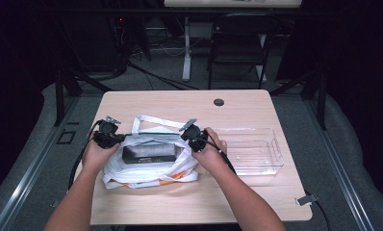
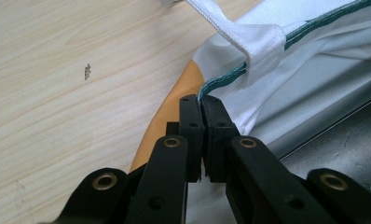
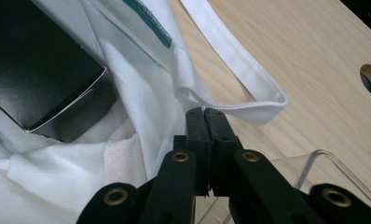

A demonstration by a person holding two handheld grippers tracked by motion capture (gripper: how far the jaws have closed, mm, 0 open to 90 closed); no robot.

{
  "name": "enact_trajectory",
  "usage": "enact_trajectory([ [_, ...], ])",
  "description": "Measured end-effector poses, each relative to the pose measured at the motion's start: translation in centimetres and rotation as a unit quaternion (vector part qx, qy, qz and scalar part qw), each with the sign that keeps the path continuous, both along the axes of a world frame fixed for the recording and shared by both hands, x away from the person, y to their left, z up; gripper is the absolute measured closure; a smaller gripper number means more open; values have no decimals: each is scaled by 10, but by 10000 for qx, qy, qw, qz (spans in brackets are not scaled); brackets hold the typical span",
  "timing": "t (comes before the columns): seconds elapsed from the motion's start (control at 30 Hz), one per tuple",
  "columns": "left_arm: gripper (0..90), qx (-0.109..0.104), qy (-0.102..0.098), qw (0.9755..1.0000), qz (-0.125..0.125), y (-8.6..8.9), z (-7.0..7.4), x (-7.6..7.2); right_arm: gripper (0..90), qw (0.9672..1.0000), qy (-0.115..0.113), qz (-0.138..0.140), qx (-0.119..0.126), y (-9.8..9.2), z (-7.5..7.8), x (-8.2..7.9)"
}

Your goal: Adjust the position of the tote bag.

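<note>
Black box [image 1: 148, 153] label unreadable, inside white bag [image 1: 146, 175]

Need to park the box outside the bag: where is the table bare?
Bare: the far strip from the white bag to the grommet hole, and the near edge. The clear bin is empty. Crowded mid-left, where both grippers pinch the bag's rim.

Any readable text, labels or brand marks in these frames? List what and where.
None can be read.
Black box inside the white tote bag: a pale line of print along its side in the high view, too small and blurred to read.
Black box face in the right gripper view: no print visible.
Bag's green trim, clear plastic bin, wooden table: no lettering visible.
</note>
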State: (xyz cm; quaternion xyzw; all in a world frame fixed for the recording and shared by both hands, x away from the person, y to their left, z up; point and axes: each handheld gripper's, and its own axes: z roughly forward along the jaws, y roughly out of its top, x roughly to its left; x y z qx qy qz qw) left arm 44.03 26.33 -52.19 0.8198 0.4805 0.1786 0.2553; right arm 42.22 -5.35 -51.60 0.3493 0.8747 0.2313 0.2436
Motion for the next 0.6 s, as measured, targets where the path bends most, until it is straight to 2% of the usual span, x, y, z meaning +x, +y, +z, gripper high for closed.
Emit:
enact_trajectory([
  [0.17,880,-6,-6,10000,10,0,-1,0,896,10000,-25,-29,36,1,-2,-1],
  [0.23,879,-24,-10,10000,7,1,-2,0,897,10000,-2,-11,-37,1,-1,-2],
  [0.27,879,-24,-10,10000,7,1,-2,0,897,10000,-27,-37,21,2,-3,-2],
  [0.4,877,-94,-14,10000,27,2,-2,0,896,10000,-21,-52,35,2,-4,-2],
  [0.43,876,-129,-12,9999,24,2,-2,0,897,10000,12,-31,-33,2,-3,-2],
  [0.6,843,-259,-55,9996,41,3,0,-2,896,10000,-5,-74,14,2,-6,-1],
])
